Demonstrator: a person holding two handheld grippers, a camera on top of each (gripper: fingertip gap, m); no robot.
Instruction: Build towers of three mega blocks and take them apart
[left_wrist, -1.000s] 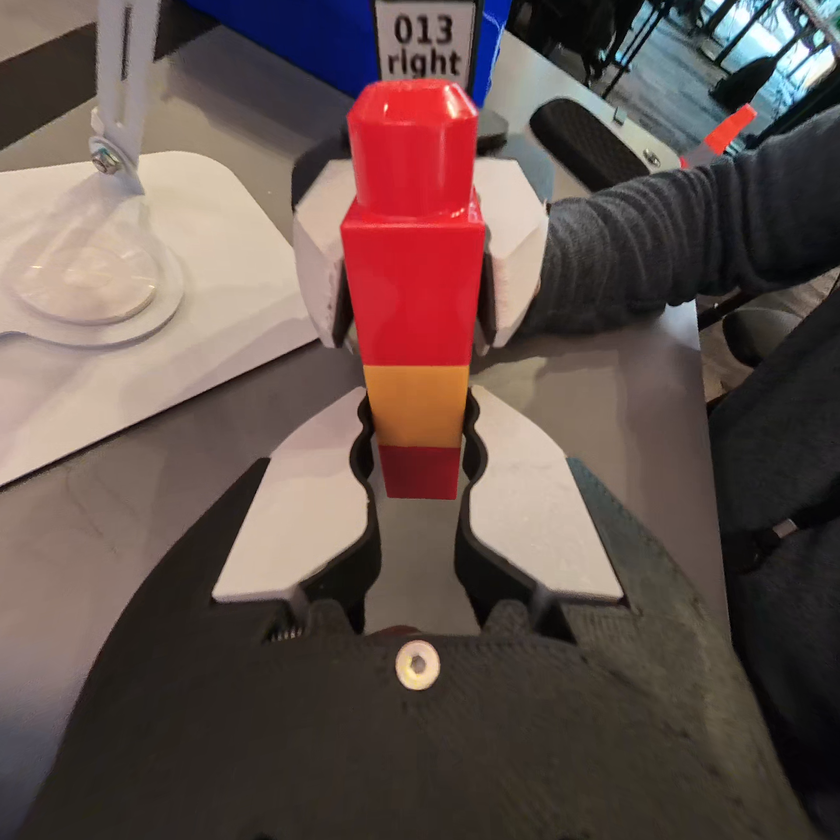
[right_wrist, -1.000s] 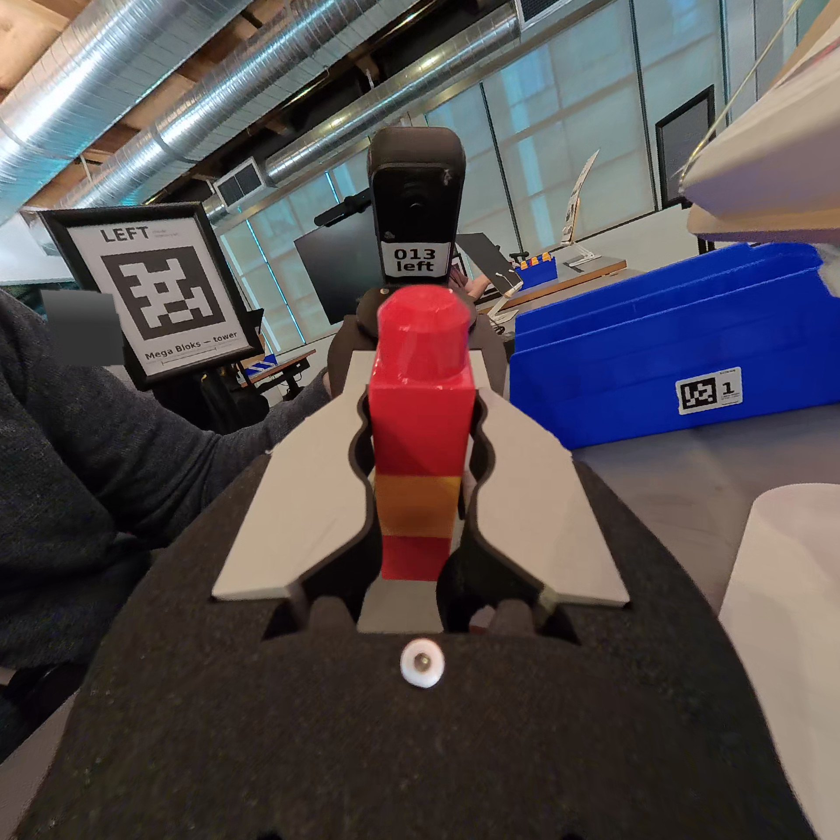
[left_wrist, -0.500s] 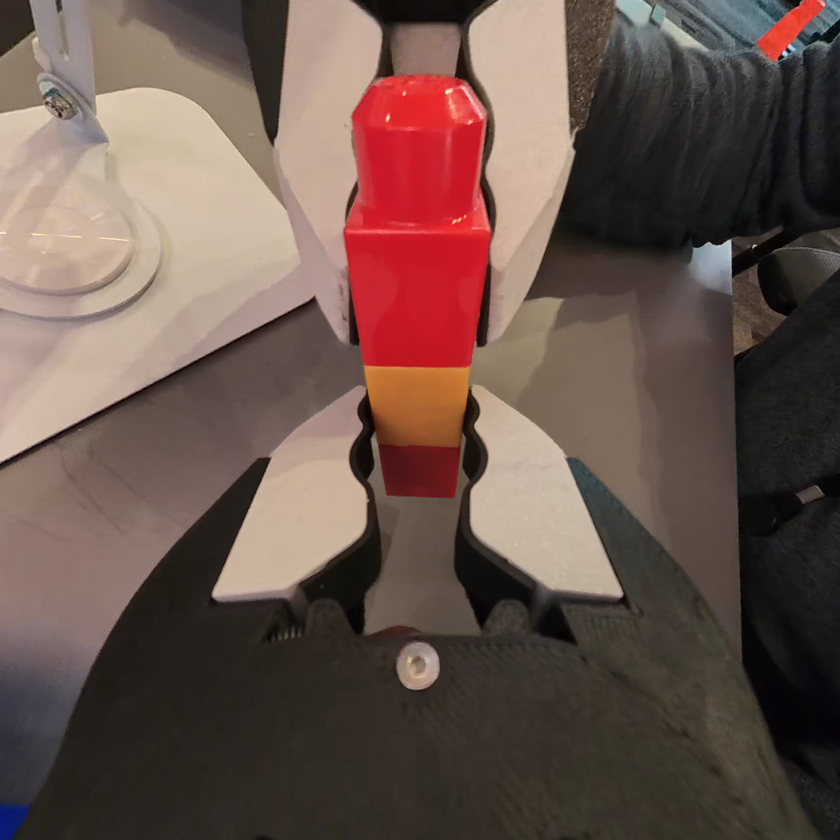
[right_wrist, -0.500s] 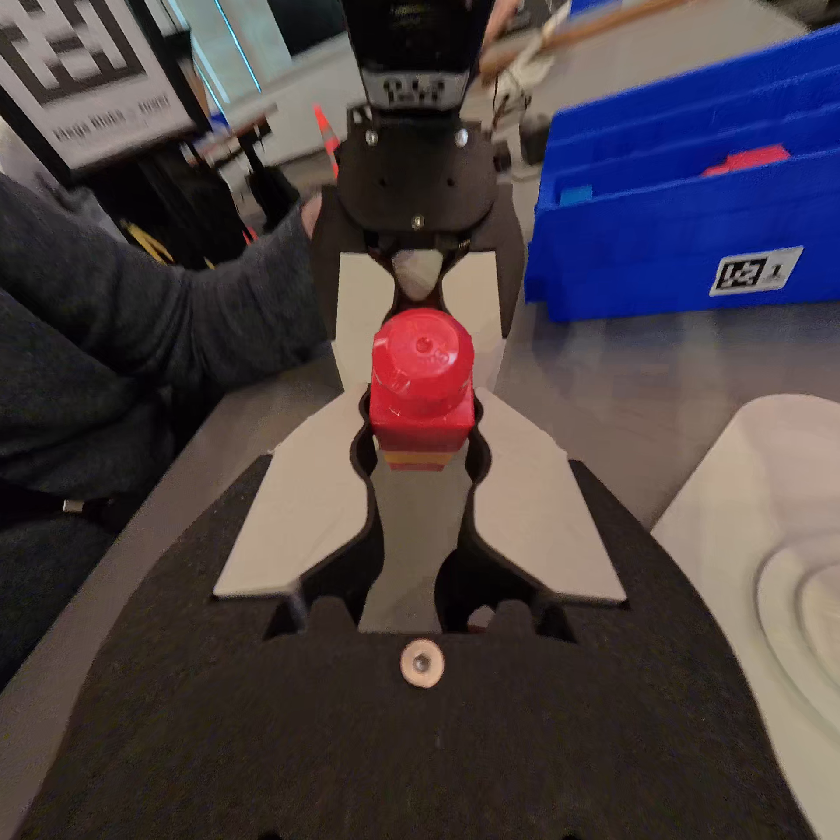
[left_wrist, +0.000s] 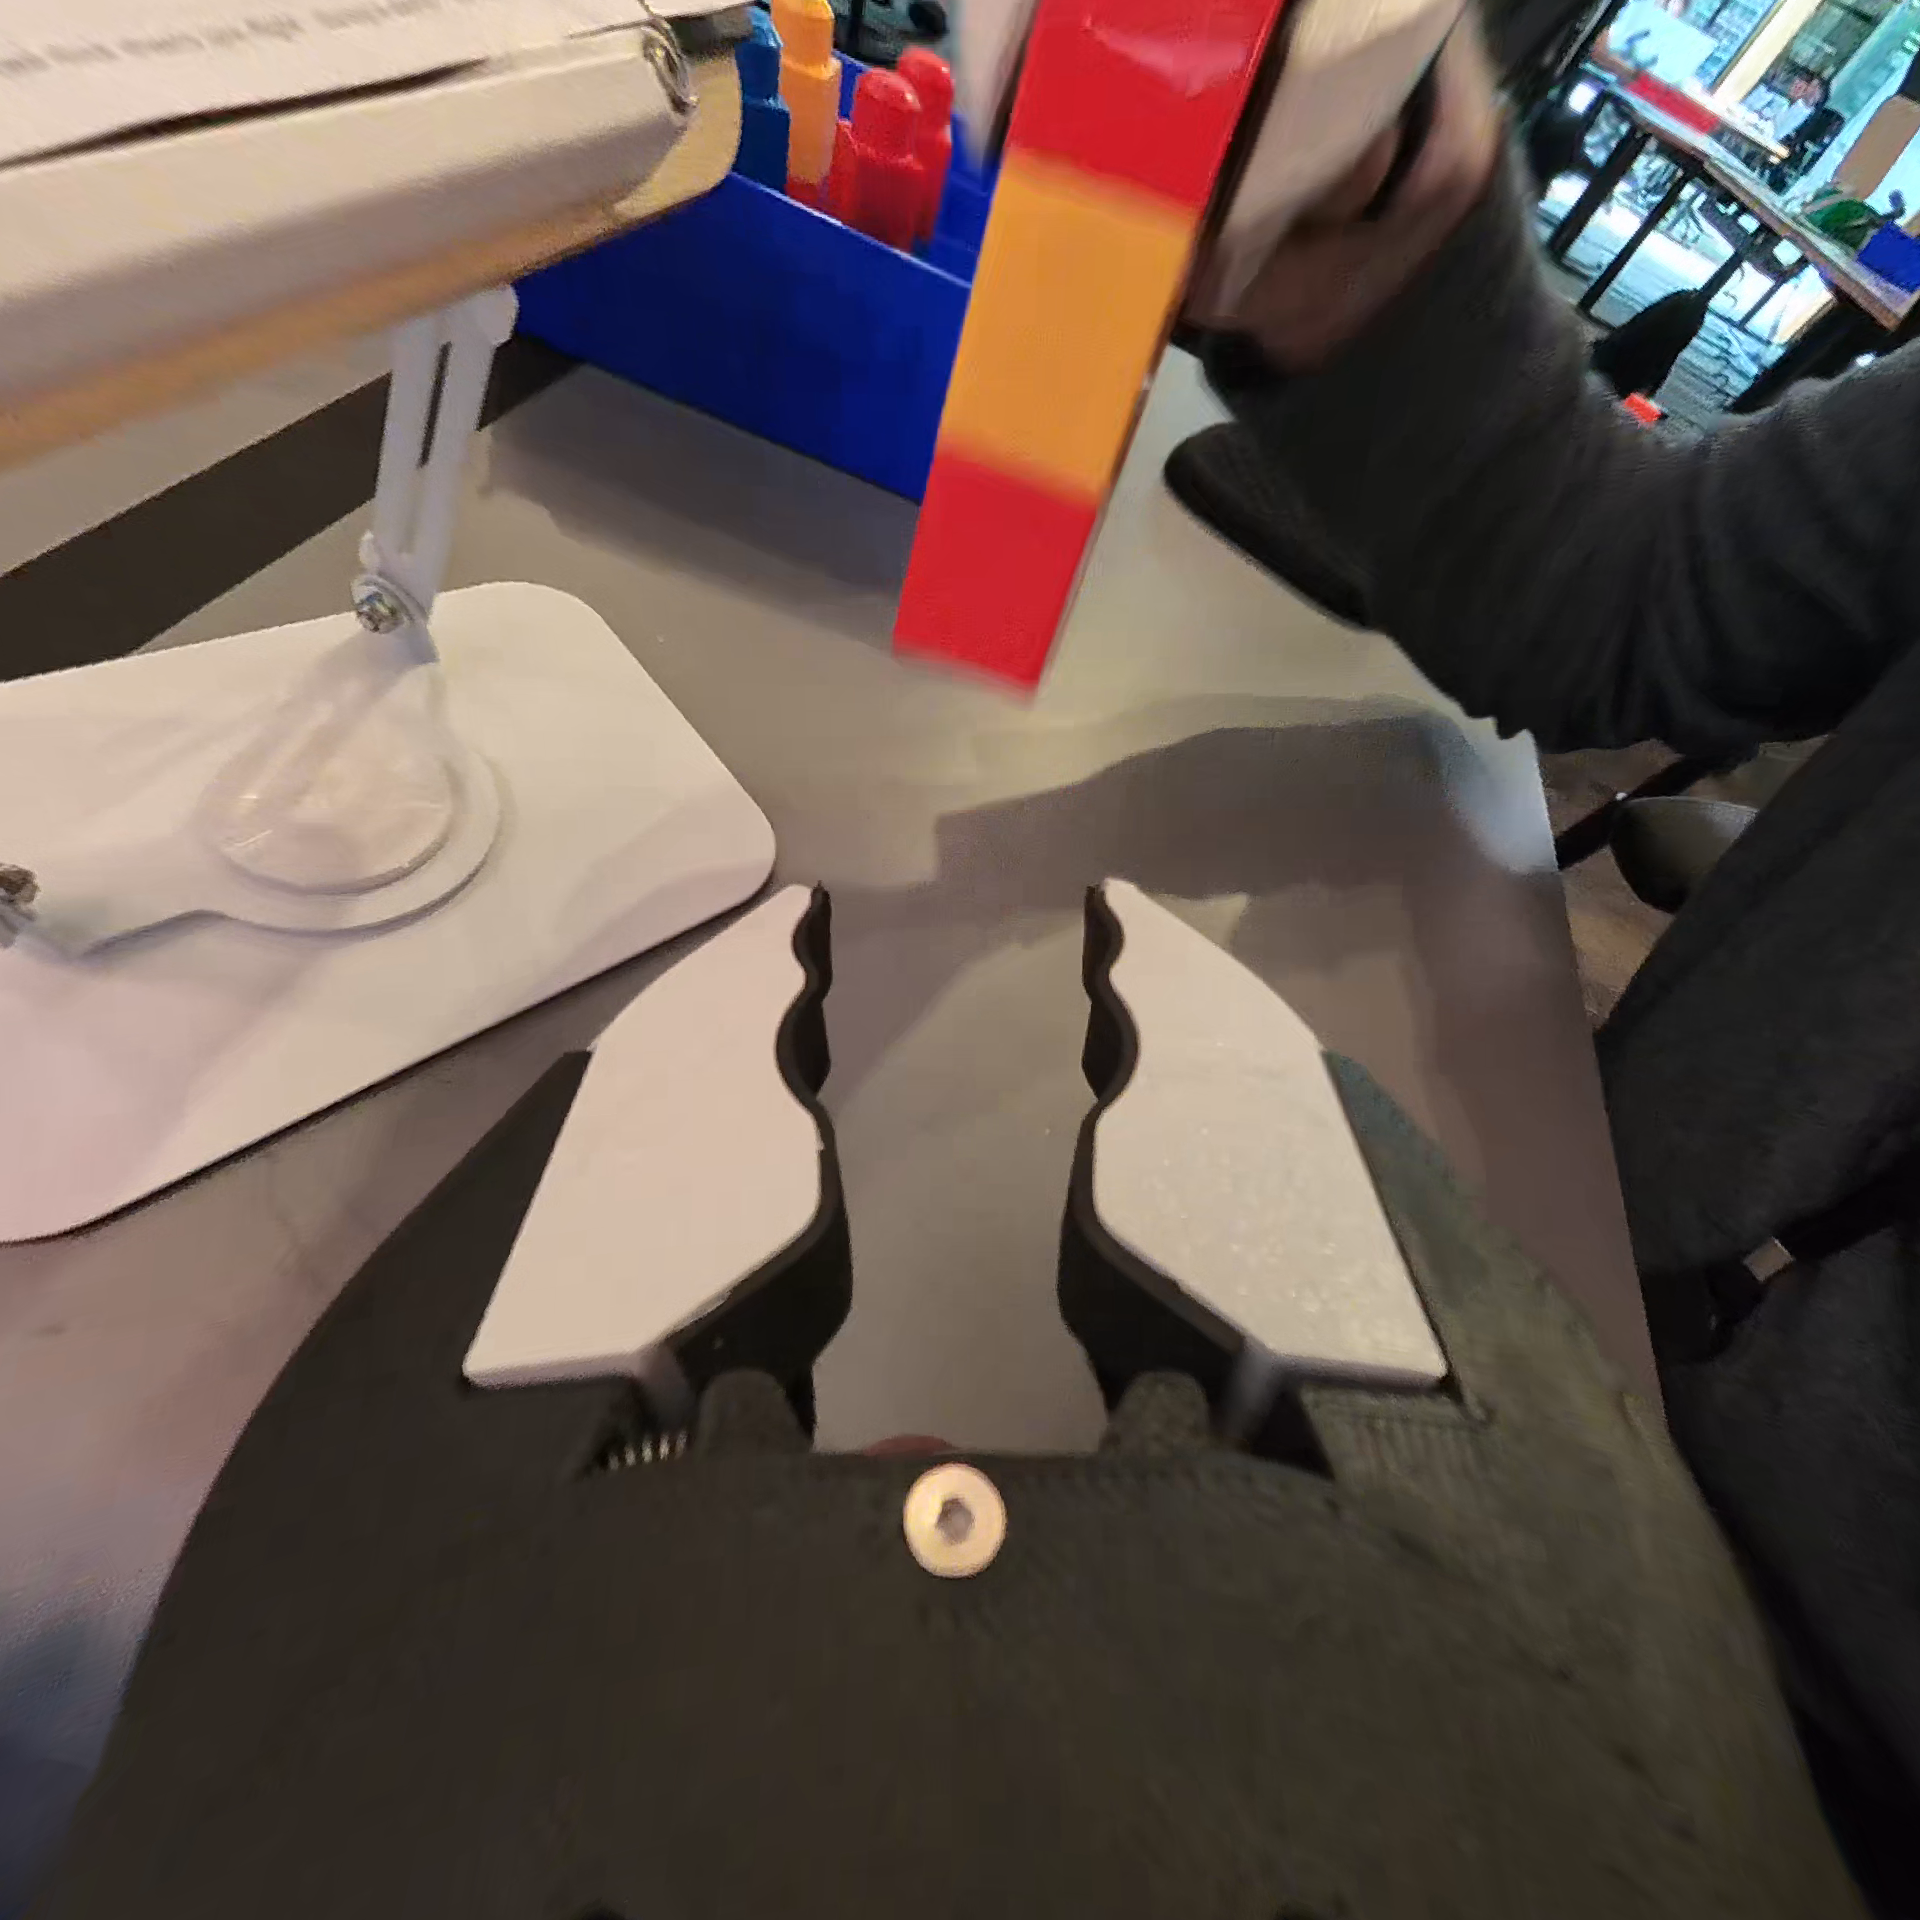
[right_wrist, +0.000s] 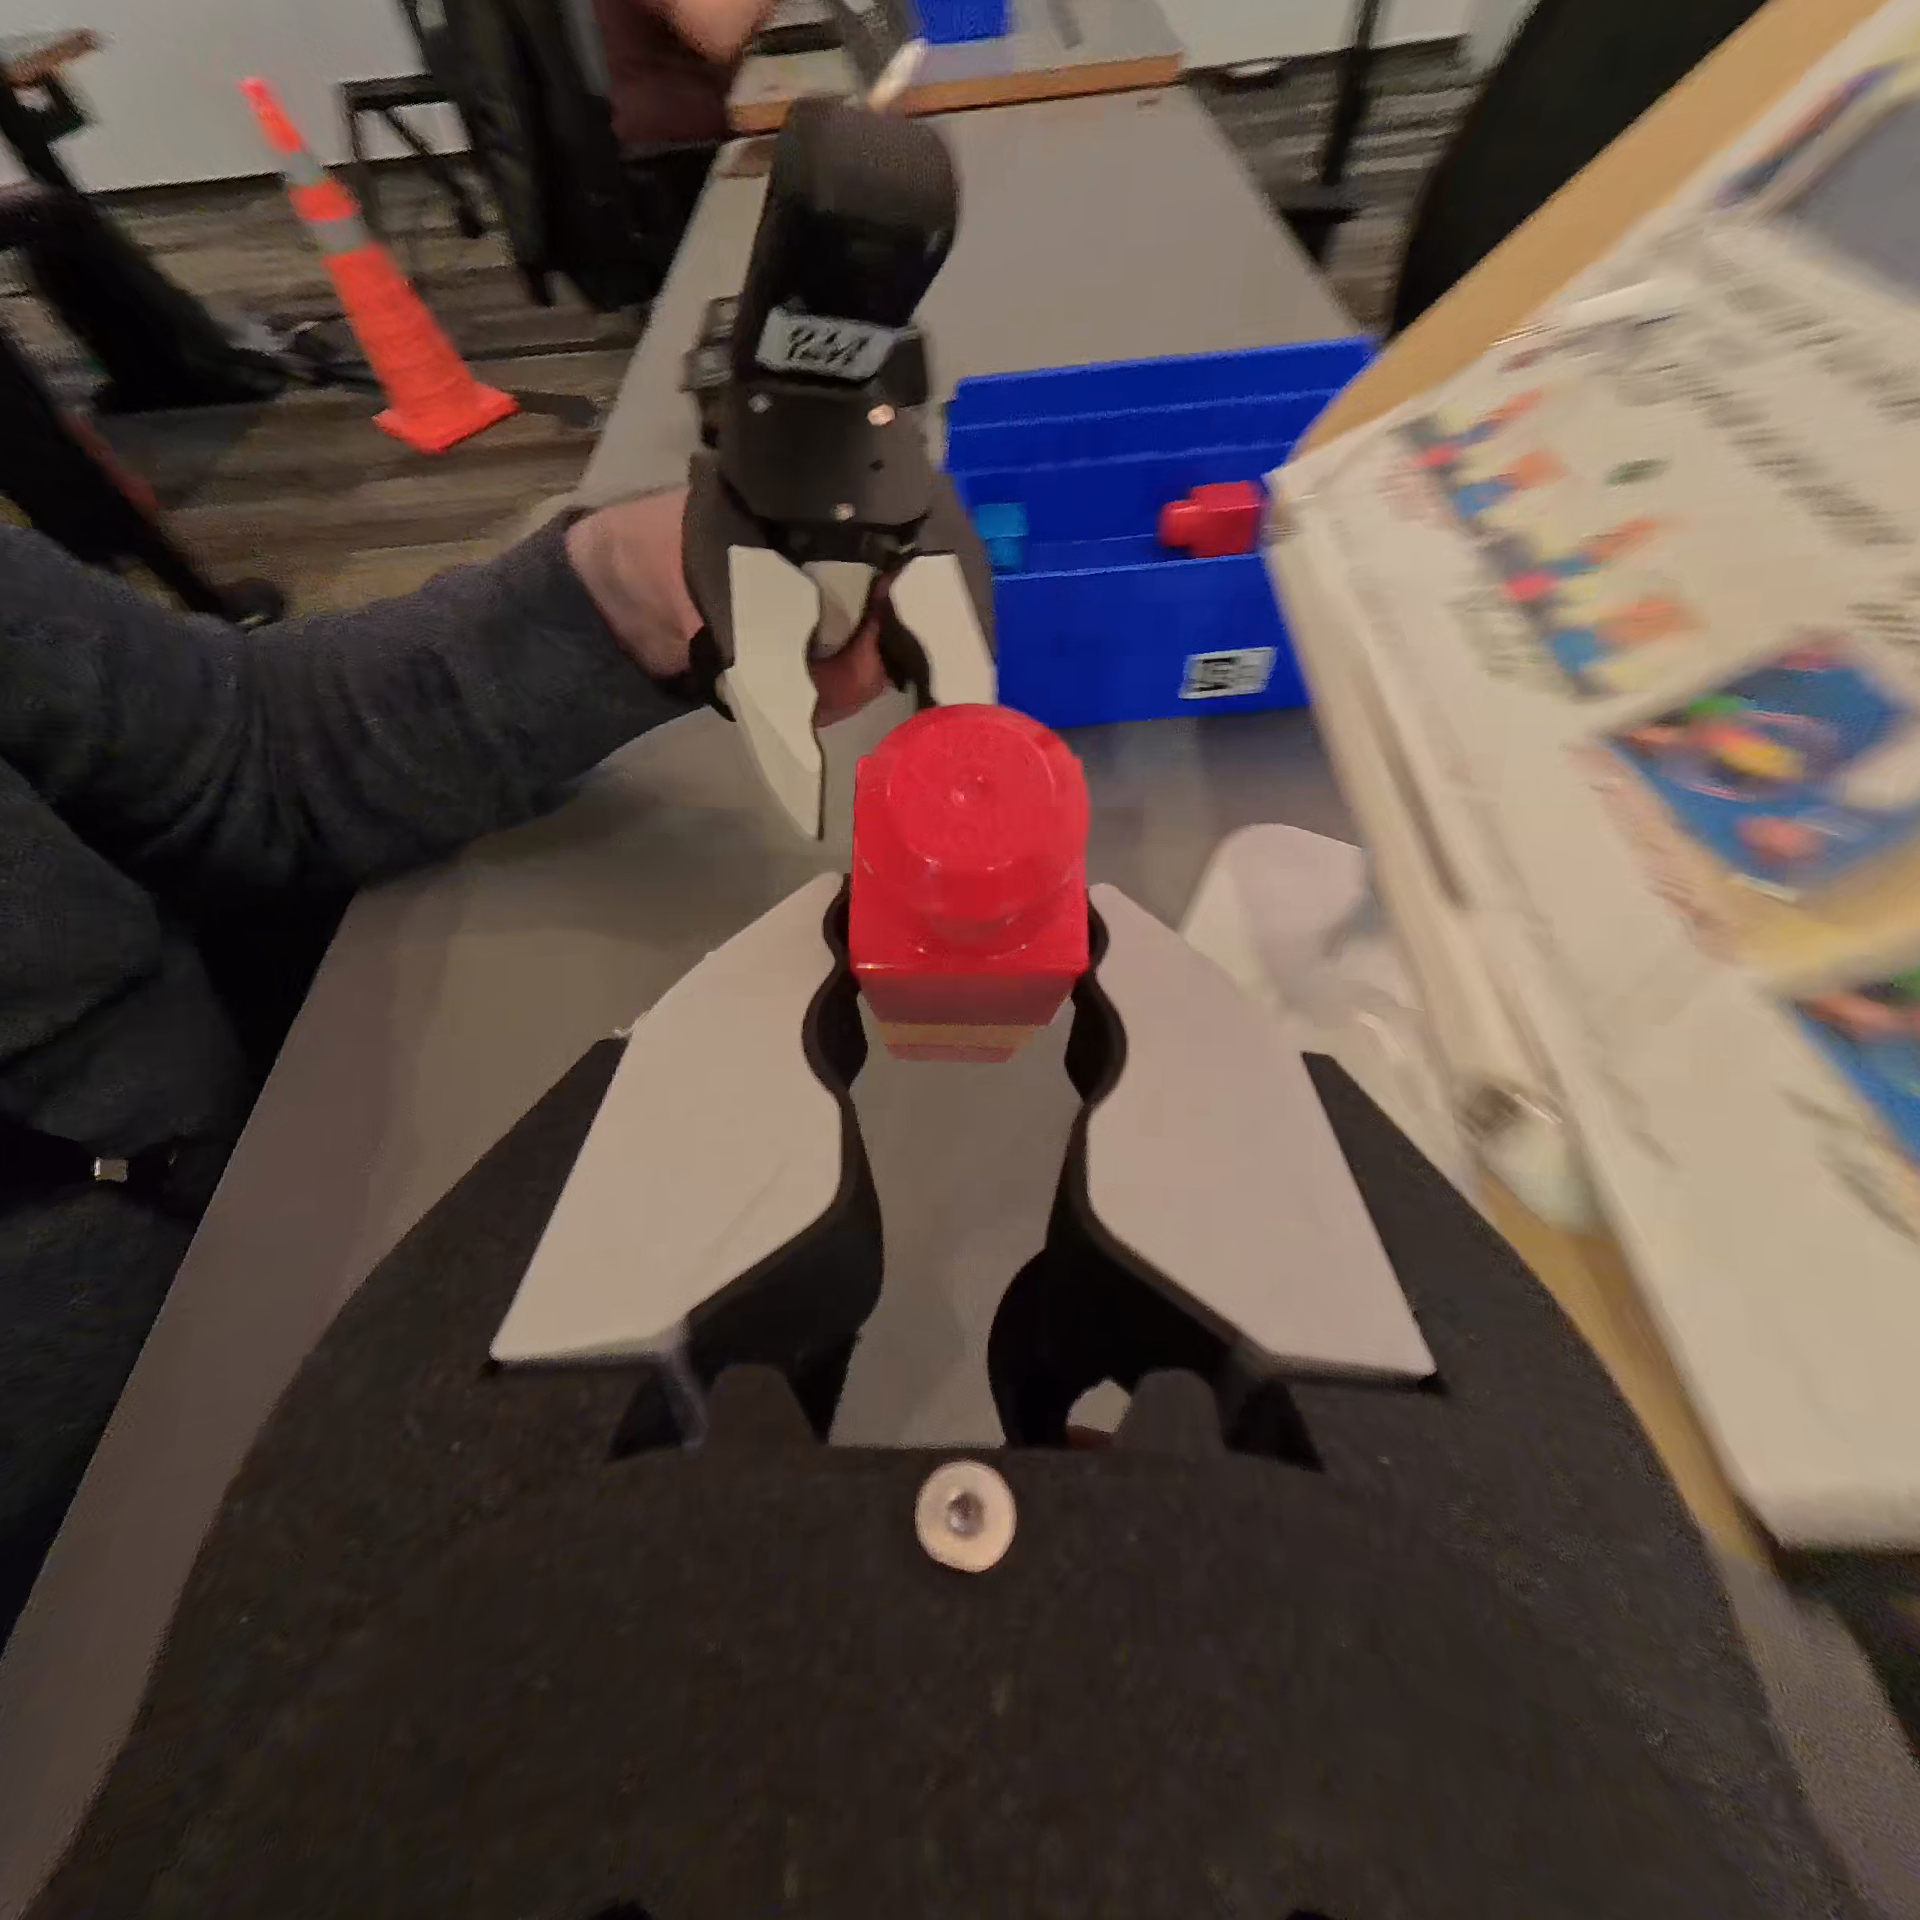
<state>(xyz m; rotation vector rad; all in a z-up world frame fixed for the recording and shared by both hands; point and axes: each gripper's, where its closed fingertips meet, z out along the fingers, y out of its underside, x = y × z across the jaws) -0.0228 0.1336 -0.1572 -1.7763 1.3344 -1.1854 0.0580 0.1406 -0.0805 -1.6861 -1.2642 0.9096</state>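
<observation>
A three-block tower (left_wrist: 1049, 343), red over orange over red, hangs tilted above the grey table (left_wrist: 1195, 790) in the left wrist view. My right gripper (right_wrist: 966, 935) is shut on its top red block (right_wrist: 968, 883), seen from above in the right wrist view. My left gripper (left_wrist: 956, 935) is open and empty, low over the table, below and in front of the tower. It also shows in the right wrist view (right_wrist: 852, 727), open, just beyond the tower.
A blue bin (left_wrist: 790, 291) with several red, orange and blue blocks stands at the back; it also shows in the right wrist view (right_wrist: 1132, 540). A white stand base (left_wrist: 343, 883) carrying a tilted board (left_wrist: 312, 187) lies left. A person's dark sleeve (left_wrist: 1621, 520) is on the right. Tip to tip, the grippers are about 12 cm apart.
My left gripper let go of the tower's lower blocks and drew back, open. My right gripper lifted the whole tower up and away, tilting it.
</observation>
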